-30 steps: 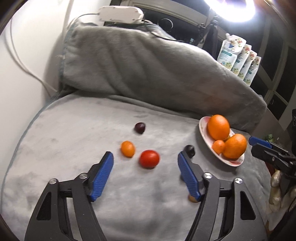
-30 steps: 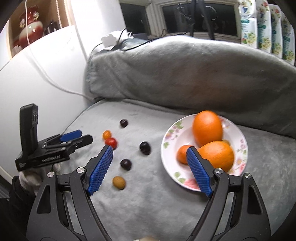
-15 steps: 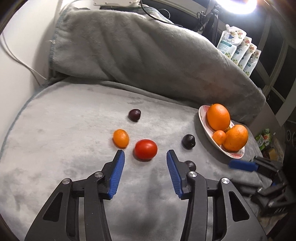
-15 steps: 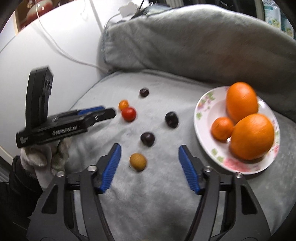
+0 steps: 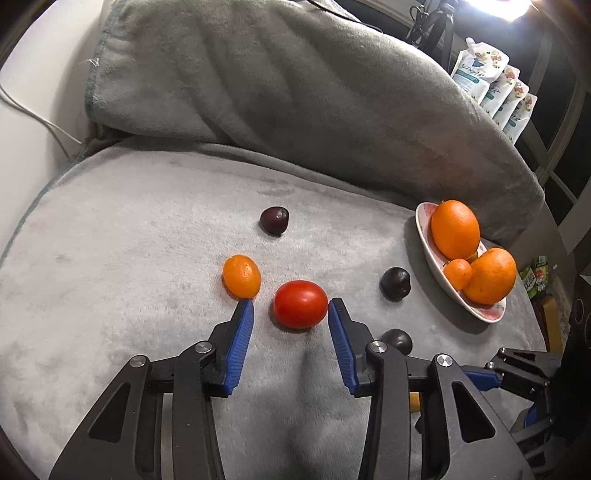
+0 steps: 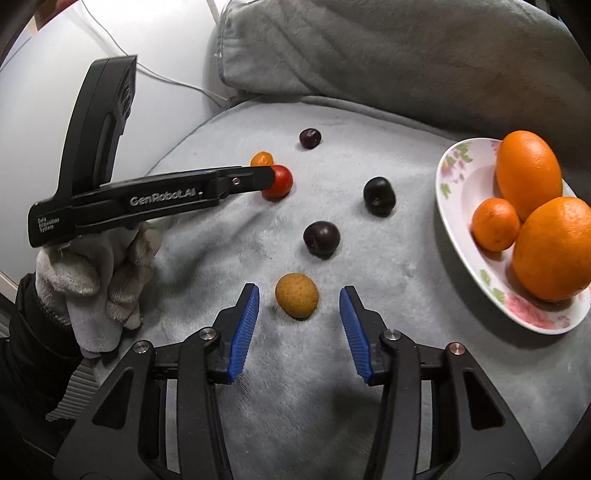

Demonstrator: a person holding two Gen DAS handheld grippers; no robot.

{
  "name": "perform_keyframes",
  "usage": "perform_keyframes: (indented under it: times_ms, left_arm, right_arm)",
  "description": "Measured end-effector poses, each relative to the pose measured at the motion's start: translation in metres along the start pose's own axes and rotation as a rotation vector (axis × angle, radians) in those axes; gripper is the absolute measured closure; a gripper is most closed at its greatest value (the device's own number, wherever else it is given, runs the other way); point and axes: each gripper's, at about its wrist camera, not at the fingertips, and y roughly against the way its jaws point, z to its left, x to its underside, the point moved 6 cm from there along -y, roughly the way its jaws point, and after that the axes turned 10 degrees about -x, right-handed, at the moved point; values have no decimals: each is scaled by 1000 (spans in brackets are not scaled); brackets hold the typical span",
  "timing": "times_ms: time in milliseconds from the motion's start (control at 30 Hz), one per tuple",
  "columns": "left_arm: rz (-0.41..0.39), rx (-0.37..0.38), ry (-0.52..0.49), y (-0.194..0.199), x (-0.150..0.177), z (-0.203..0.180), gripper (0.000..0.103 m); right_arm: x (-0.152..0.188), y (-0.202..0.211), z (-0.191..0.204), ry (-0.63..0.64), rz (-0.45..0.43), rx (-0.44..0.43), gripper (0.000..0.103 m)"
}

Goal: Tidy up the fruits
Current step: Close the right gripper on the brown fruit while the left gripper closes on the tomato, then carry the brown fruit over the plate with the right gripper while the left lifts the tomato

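Overhead, at the 1 o'clock corner of the left wrist view, the room is being lit by a bright lamp [image 5: 495, 5], with printed pouches [image 5: 491, 83] being lined up below it. Most of the scene is being covered by a grey plush blanket [image 5: 129, 258], which is being bunched into a high roll toward 12 o'clock; a white wall [image 6: 166, 48] with a thin cable [image 6: 177, 83] is being shown behind. At 3 o'clock a flowered plate [image 6: 454, 184] is being loaded with two oranges and a small tangerine. Three dark plums are being left scattered on the blanket.

The left gripper [image 5: 290, 308] is being closed around the red tomato [image 5: 300, 309]; its right pad looks to be just meeting the skin, its left pad being kept apart, so nothing is being grasped yet. A small orange citrus [image 5: 241, 276] is lying at its 11 o'clock. The right gripper [image 6: 299, 297] is likewise being narrowed, unclenched, around a tan fruit [image 6: 296, 300], with gaps on both sides.
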Motion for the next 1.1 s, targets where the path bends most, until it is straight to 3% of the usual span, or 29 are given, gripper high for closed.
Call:
perform_keyframes:
  times_ms: [433,767,1100]
  left_arm:
    - [3,0,-25,-7,-2,-8,74]
    - [-6,4,-1,-2,-2,-8,74]
    - [-32,32,-4,8,-6,-19,76]
  right_arm:
    - [2,-9,0,24,35,11,75]
    - [1,-4,-3,13,11,9,76]
    - [-4,26,-14,-18,-54,21,76]
